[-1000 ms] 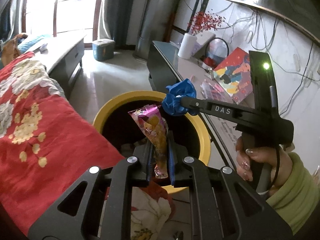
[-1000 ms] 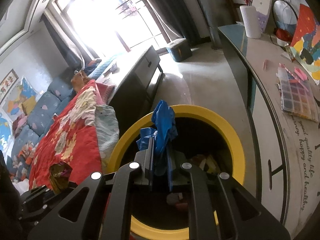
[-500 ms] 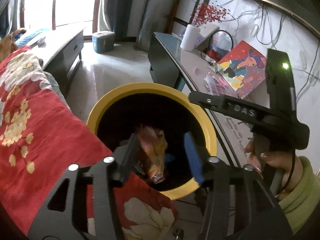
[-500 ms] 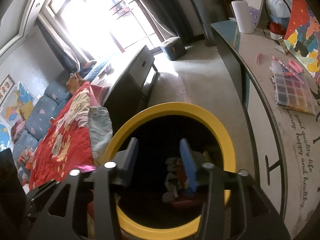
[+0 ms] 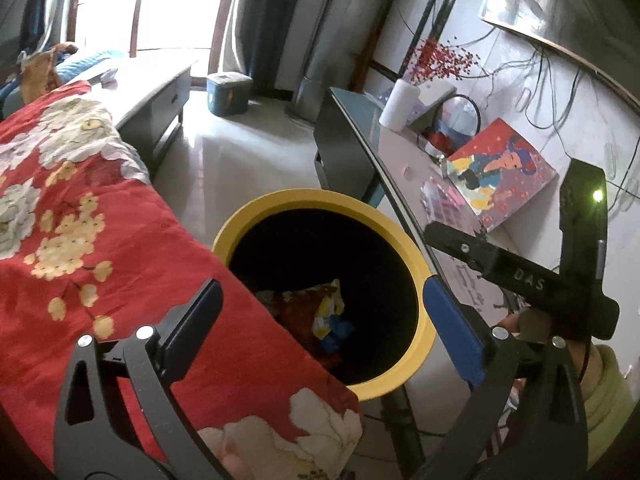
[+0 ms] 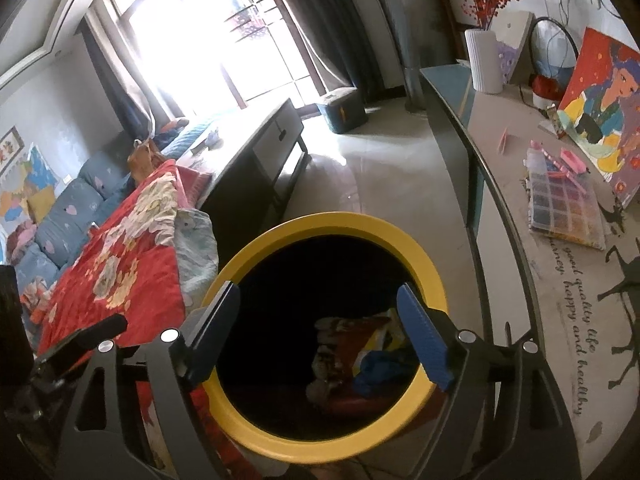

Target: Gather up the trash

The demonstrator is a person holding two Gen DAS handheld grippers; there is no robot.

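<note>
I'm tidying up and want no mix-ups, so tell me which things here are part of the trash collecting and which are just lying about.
Part of the job:
- yellow bin
- snack wrapper inside it
- blue scrap inside it
- left gripper, open, empty
- right gripper, open, empty

Just lying about:
- red floral blanket
- painting
- bead box
- white vase
- blue case on the floor

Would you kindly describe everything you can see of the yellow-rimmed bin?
The bin is round, with a broad yellow rim, seemingly plastic, and a dark interior. It stands upright and open between the red floral blanket, whose edge overlaps its rim in the left wrist view, and the long desk. Inside lie a crumpled blue scrap and colourful wrappers.
</note>
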